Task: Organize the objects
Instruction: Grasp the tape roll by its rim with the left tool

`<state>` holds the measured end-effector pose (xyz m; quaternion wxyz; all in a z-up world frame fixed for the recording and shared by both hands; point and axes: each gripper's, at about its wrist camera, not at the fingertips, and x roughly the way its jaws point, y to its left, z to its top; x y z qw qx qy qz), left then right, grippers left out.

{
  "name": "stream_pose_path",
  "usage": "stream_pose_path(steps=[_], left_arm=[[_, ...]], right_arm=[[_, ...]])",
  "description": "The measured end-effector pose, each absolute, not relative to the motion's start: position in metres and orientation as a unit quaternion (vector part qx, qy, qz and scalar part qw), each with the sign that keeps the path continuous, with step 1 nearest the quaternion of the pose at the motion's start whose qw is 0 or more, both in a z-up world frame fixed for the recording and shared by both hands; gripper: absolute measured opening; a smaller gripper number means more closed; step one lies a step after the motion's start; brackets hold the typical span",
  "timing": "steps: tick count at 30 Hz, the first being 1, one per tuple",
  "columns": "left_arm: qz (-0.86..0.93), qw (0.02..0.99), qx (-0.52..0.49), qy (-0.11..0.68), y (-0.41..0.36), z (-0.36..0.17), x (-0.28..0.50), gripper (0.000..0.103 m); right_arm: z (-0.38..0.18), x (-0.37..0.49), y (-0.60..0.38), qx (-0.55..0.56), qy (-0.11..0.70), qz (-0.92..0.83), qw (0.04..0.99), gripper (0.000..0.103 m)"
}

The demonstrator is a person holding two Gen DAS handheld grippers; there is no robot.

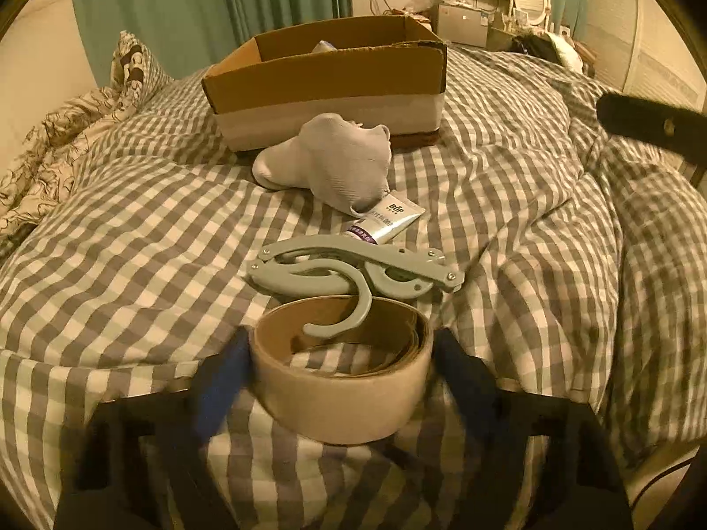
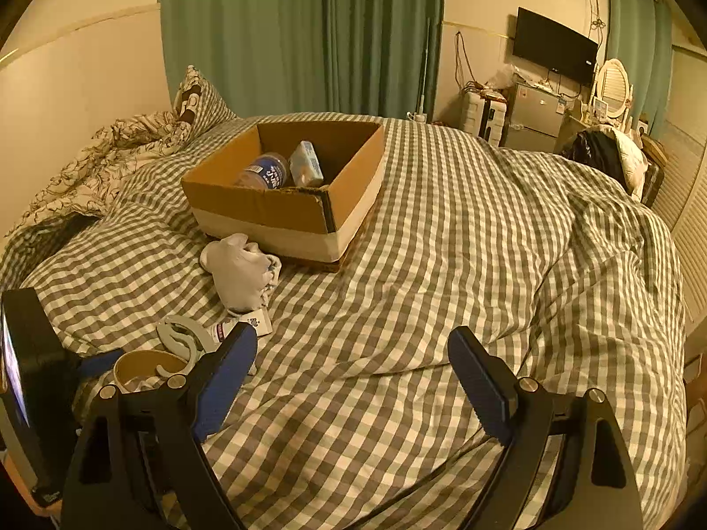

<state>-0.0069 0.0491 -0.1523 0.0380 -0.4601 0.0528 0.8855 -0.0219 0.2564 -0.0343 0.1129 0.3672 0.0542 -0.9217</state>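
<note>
A beige tape roll lies on the checked bedspread between the fingers of my left gripper; the blue pads touch both its sides. A pale green folding hanger rests against the roll, its hook inside the ring. Behind it lie a white tube and a white sock. A cardboard box stands beyond. In the right wrist view the box holds a blue-labelled jar and a small pack. My right gripper is open and empty above bare bedspread.
A patterned blanket and pillow lie at the left. Green curtains hang behind the bed. A TV, a small fridge and a mirror stand at the far right. A dark bag sits at the bed's right edge.
</note>
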Motion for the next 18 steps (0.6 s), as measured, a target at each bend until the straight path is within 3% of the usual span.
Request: stream_pose_path(steps=[18], left_arm=[[0.927, 0.027, -0.373, 0.013, 0.016, -0.063, -0.041, 0.079]], right_arm=[[-0.035, -0.026, 0.23, 0.363, 0.078, -0.918, 0.139, 0.088]])
